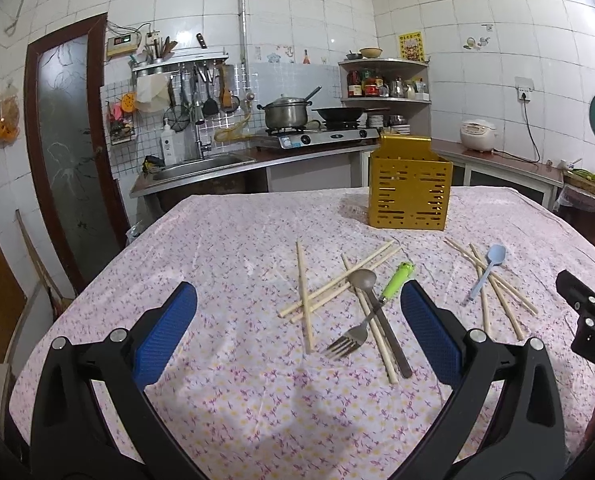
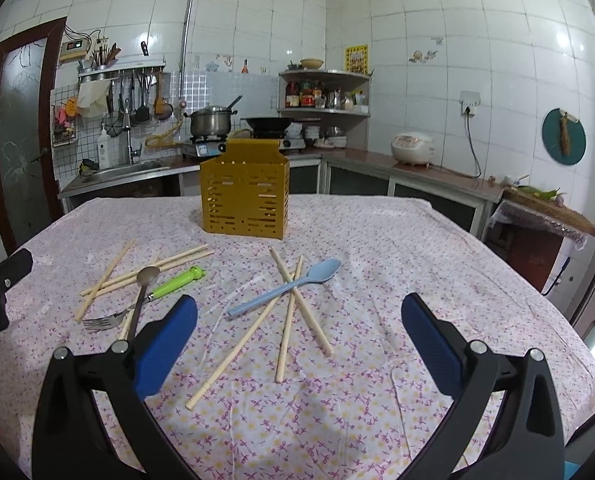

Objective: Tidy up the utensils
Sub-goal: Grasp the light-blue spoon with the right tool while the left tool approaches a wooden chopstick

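Both grippers hover above the desk (image 2: 377,240) with nothing between their jaws: the left gripper (image 1: 297,332) and the right gripper (image 2: 297,340) each stand wide apart and released, seemingly poised to choose a first piece.

The yellow holder (image 2: 243,200) stands upright at the desk's far side, at 12 o'clock from the scatter, so pieces can be lifted and dropped into its open top.

The utensils lie loose in two heaps. In the left view, at 1 o'clock from the left gripper, a fork (image 1: 347,342) with a green handle crosses a metal spoon (image 1: 377,312) and several chopsticks (image 1: 303,300). In the right view, at 11 o'clock from the right gripper, a blue spoon (image 2: 285,288) rests across more chopsticks.

Each gripper faces its nearer heap, which suggests the work is split by side. Nothing appears sorted yet. The crossed pieces will likely drag neighbours when lifted.
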